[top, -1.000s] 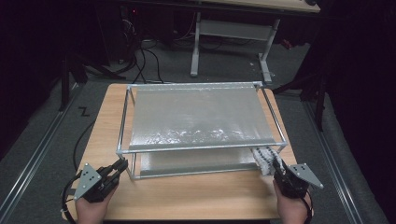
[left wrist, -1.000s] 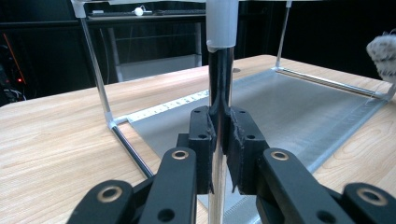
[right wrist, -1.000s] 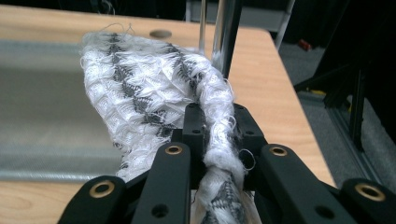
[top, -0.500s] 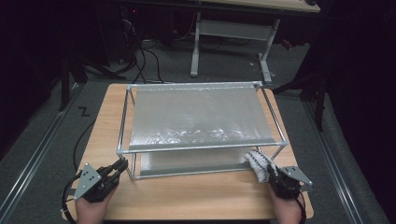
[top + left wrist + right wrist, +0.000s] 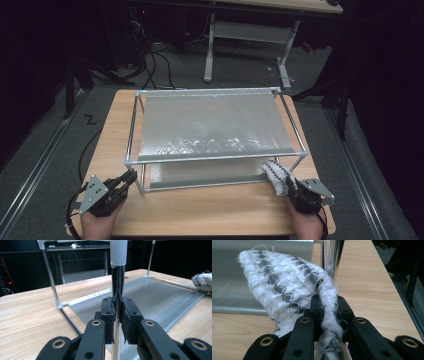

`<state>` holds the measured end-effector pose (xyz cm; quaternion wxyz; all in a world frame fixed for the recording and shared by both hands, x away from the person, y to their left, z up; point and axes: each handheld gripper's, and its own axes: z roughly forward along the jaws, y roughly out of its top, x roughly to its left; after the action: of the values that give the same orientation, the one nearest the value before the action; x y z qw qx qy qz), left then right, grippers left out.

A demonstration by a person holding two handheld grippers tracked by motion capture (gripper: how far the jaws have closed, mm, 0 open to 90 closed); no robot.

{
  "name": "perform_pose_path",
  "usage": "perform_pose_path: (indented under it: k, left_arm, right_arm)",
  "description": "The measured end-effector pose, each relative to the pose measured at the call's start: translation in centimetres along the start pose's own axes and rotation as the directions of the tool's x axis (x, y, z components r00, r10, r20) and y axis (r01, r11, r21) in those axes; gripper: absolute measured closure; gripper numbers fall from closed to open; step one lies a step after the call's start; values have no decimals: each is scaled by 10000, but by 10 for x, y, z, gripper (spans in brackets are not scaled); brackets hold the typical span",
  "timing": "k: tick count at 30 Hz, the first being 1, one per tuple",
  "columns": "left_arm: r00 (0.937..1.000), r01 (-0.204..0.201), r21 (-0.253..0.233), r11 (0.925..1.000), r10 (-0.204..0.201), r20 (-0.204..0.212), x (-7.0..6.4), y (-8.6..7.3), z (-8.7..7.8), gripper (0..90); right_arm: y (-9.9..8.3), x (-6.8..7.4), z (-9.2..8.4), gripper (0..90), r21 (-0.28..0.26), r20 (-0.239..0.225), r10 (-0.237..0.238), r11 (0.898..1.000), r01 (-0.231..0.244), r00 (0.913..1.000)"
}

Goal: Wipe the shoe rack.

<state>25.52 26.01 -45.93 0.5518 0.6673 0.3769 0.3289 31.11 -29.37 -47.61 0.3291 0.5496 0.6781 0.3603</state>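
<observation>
One cloth [image 5: 287, 285] between right fingers [image 5: 318, 306]

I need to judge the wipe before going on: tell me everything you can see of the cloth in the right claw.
The cloth is a white woven rag with a dark zigzag pattern and frayed, thready edges. It is bunched into a loose wad, one end twisted and pinched between the shut jaws of the right claw. The free end lies forward over the edge of the rack's lower grey shelf, close to the rack's near right post. In the high view it sits at the rack's near right corner, over the wooden table.
</observation>
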Motion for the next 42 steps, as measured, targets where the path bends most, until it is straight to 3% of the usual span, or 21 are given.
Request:
perform_pose_path:
  k: [13,23,29,34,38,42]
  left_arm:
    - [10000,-48,13,10000,48,-12,1,1,2,805]
    - [10000,-38,34,10000,38,-62,5,2,6,805]
    - [9998,-57,55,10000,58,-166,10,2,7,805]
    - [9995,-8,75,10000,11,-311,15,2,6,805]
    - [9985,64,85,9999,-59,-542,19,1,1,806]
    - [9971,91,96,9999,-83,-755,22,0,-5,806]
  right_arm:
    - [-6,17,-26,791,-436,-676,-546,9977,517,9962]
    - [-21,14,-43,792,-246,-662,-386,9990,370,9971]
    - [-30,2,-50,792,-72,-253,-269,9996,267,9993]
    - [-35,-9,-55,792,89,423,-219,9997,215,9989]
    - [-33,-22,-56,792,-16,1217,-30,10000,32,9926]
    - [-27,-28,-54,792,-223,1553,24,9998,11,9879]
